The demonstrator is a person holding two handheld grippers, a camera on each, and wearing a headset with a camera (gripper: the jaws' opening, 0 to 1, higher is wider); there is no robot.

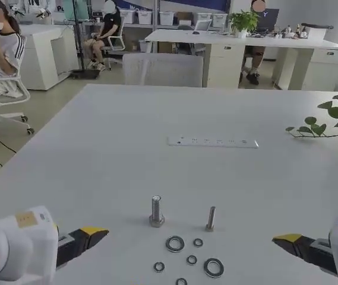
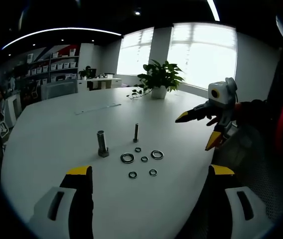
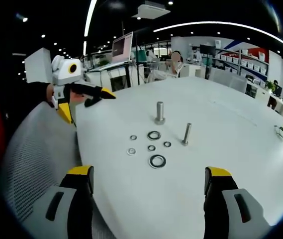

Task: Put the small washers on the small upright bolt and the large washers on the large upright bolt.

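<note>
Left gripper (image 1: 90, 234) and right gripper (image 1: 288, 239) are hovering wide open, holding nothing, flanking loose washers (image 1: 175, 243) lying just near of the large bolt (image 1: 157, 212) and small bolt (image 1: 210, 218).

Grey metal washers (image 1: 175, 243) and bolts (image 1: 157, 212), white table (image 1: 157, 119).

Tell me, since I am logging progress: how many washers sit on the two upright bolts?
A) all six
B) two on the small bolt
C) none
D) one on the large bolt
C: the large bolt and the small bolt stand bare, while two large washers and four small washers lie loose on the table near them.
</note>
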